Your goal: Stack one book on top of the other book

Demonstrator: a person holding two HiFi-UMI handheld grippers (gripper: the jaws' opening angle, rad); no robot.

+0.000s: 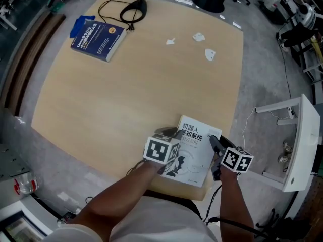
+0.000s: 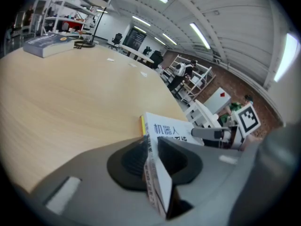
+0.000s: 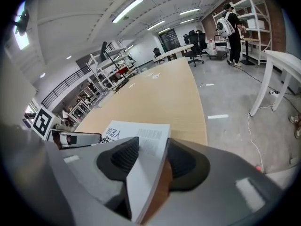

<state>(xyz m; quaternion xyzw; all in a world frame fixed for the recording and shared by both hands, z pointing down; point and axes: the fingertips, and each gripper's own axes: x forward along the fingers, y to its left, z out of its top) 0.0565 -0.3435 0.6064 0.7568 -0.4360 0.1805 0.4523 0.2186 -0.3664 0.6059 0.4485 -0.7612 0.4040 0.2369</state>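
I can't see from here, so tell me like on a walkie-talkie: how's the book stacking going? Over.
Left gripper: jaws closing on white book; right gripper clamped on its other edge. Blue book at the far corner. Paper scraps lie off-route.

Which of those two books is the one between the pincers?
The white book at the table's near edge; the left gripper is closing its fingers on it. The blue book lies untouched at the far corner.
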